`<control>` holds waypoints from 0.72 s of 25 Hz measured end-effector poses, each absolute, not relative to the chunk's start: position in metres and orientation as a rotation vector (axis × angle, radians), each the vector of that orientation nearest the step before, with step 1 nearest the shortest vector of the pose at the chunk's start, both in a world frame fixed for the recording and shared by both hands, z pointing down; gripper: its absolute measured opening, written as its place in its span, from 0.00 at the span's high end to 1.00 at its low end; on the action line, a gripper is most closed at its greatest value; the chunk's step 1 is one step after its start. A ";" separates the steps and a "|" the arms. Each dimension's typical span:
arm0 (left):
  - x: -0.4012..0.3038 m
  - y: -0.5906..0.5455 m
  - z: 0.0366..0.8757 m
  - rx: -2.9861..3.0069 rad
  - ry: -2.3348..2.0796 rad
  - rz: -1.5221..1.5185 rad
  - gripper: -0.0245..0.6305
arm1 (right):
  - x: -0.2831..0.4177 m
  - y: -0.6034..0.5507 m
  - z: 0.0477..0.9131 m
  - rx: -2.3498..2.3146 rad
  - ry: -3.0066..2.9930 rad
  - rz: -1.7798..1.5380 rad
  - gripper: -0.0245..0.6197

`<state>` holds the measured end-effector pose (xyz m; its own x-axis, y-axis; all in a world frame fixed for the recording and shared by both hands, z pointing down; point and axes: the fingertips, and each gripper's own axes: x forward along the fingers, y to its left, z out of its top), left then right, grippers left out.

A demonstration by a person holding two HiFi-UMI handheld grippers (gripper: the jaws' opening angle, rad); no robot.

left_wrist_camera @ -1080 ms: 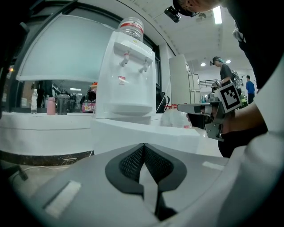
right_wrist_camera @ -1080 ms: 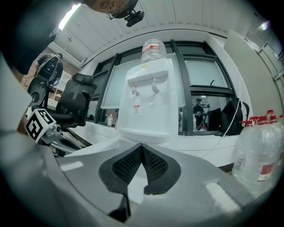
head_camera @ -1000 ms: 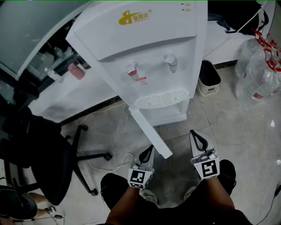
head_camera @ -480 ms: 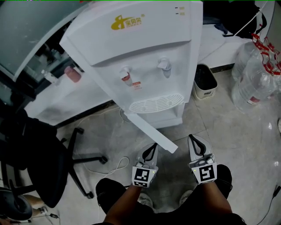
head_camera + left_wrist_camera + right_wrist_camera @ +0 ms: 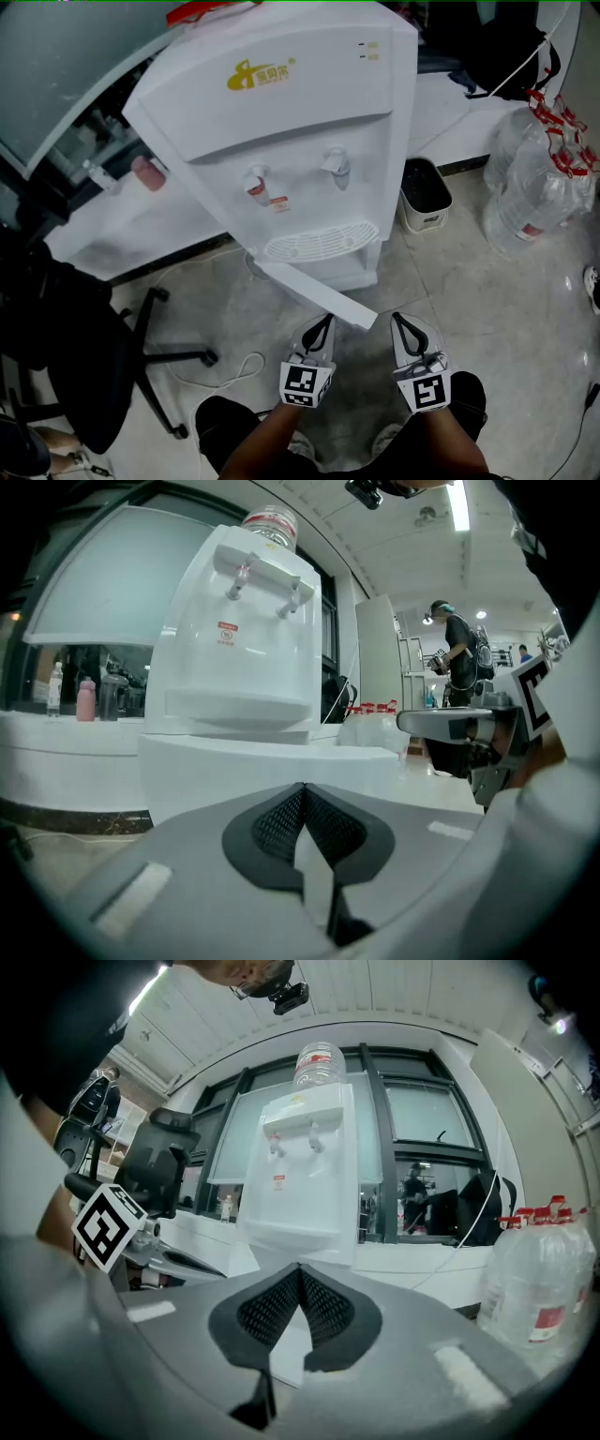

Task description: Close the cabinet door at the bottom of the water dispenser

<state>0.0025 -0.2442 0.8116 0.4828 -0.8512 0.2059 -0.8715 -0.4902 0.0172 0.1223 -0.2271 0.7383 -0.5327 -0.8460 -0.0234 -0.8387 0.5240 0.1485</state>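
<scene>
The white water dispenser point(image 5: 300, 122) stands ahead with its bottom cabinet door point(image 5: 319, 298) swung open; the door shows as a white slab jutting over the floor toward me. My left gripper point(image 5: 324, 322) is shut and empty, its tip right at the door's near face by the free end. My right gripper point(image 5: 398, 319) is also shut and empty, just right of the door's free end and apart from it. In the left gripper view the door point(image 5: 272, 766) fills the width just beyond the closed jaws. The right gripper view has the dispenser point(image 5: 305, 1171) straight ahead.
A black office chair point(image 5: 75, 356) stands at the left, with a white cable point(image 5: 234, 367) on the tiled floor beside it. A small waste bin point(image 5: 422, 192) and large water bottles point(image 5: 534, 187) are to the dispenser's right. A person point(image 5: 459, 658) stands far off.
The dispenser has slid left and down in the head view. Both grippers now sit closer to the door's free end, which lies more crosswise. Both stay shut.
</scene>
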 end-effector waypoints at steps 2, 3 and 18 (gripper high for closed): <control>0.010 -0.246 0.813 2.583 -1.512 0.230 0.93 | 0.127 -0.225 0.739 1.497 -2.694 -0.213 0.96; 0.013 -0.248 0.812 2.580 -1.513 0.220 0.93 | 0.128 -0.224 0.740 1.489 -2.689 -0.224 0.96; 0.031 -0.286 0.808 2.604 -1.529 0.235 0.93 | 0.117 -0.225 0.747 1.436 -2.686 -0.224 0.96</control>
<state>0.0315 -0.2864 0.8082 0.4801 -0.8564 0.1900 -0.8739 -0.4858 0.0184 0.1172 -0.2253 0.7469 -0.5547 -0.8320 0.0077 -0.8193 0.5478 0.1695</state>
